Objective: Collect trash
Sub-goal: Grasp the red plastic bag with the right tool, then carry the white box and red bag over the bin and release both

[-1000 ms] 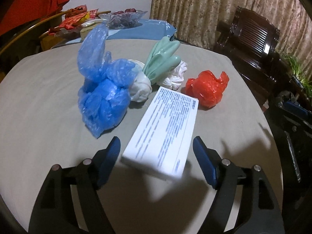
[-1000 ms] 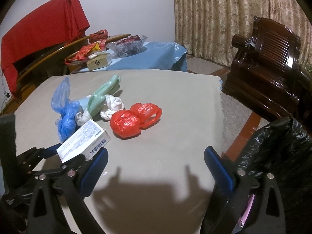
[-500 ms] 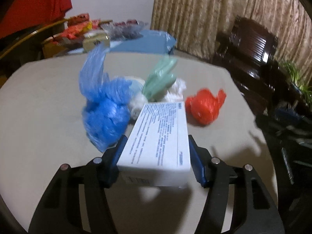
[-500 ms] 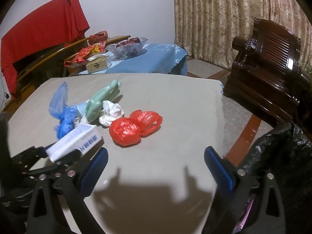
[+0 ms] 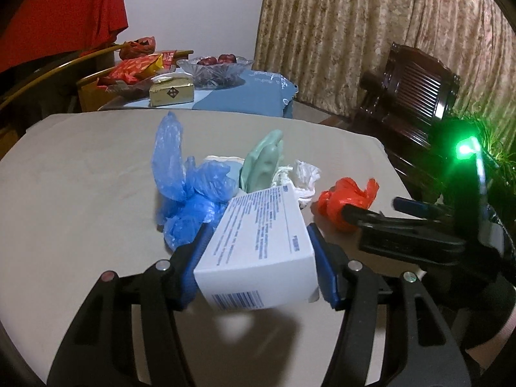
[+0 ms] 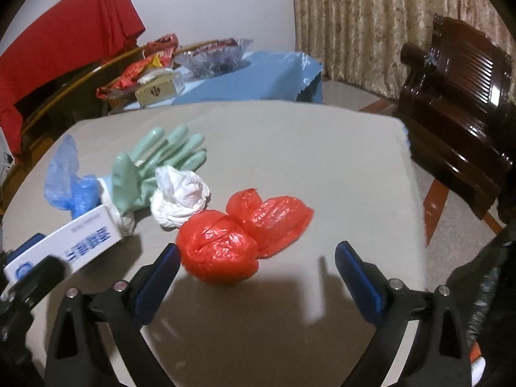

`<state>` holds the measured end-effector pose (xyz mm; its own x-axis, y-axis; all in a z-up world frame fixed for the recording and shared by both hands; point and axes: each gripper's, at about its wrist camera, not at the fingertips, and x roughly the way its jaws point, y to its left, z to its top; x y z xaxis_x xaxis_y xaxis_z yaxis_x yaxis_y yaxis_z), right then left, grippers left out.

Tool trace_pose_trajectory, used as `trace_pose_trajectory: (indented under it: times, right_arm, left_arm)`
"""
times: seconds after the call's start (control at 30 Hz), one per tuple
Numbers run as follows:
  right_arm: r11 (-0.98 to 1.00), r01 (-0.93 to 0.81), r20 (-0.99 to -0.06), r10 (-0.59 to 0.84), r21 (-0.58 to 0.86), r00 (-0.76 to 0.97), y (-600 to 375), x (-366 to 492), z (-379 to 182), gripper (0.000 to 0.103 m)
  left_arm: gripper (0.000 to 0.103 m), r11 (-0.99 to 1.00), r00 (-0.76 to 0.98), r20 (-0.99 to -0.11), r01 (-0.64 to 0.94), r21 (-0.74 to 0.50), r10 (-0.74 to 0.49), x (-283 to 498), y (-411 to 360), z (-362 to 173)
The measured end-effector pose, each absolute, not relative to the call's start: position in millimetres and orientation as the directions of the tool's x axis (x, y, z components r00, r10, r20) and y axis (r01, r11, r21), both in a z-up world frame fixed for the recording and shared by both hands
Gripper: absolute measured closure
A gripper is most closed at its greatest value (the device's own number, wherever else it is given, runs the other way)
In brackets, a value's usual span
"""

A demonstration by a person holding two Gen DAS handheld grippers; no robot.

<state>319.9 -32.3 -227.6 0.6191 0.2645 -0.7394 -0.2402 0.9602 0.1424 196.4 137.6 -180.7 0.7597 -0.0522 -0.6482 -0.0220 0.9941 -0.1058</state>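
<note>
— So, what is your left hand-held gripper doing?

— Right now my left hand-held gripper is clamped on the white box, one blue pad pressed against each long side. The box sits tilted between the pads, its printed face up and its barcode end toward me, lifted clear of the tabletop with a shadow under it.

— And the right one?

— My right hand-held gripper is spread wide and grips nothing. The red bag lies on the tabletop just ahead of it, close to the left pad and well apart from the right pad; I cannot tell whether the left pad touches it.

— What else is ahead of you?

— Beyond the red bag, to its left, is a crumpled white bag, touching a green rubber glove whose fingers point away from me. Further left is the blue plastic bag, just behind the box in my left hand-held gripper.

— Anything off to the side?

— To the right of my right hand-held gripper, past the tabletop edge, hangs a black bag.
</note>
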Motion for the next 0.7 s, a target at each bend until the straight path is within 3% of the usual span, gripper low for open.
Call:
trace_pose_trajectory:
  times: [0.07,0.1,0.2,0.23,0.7]
  right_arm:
    - [0.956,-0.253,-0.744,0.277,0.150,0.608,-28.5,323.2,-230.0,0.017]
    - [0.951,-0.268,-0.750,0.291,0.157,0.593,-25.9,325.5,-231.7,0.025]
    - [0.919,-0.323,-0.759,0.373,0.224,0.533,-21.4,327.0,-235.4,0.063]
    - [0.916,-0.334,-0.757,0.380,0.224,0.532,-20.8,325.4,-234.5,0.066]
    - [0.910,-0.350,-0.690,0.401,0.224,0.602,-53.6,269.9,-186.6,0.070]
  left_arm:
    - [0.045,0.994,0.756,-0.652,-0.021,-0.108,-0.055,198.0,137.7,-182.0]
    - [0.045,0.994,0.756,-0.653,-0.021,-0.109,-0.056,198.5,137.8,-182.6]
    - [0.046,0.994,0.755,-0.653,-0.023,-0.110,-0.055,199.6,138.1,-183.9]
    - [0.046,0.994,0.756,-0.653,-0.024,-0.110,-0.055,200.0,138.2,-184.1]
    - [0.046,0.993,0.777,-0.625,0.002,-0.119,-0.076,192.2,121.0,-171.1]
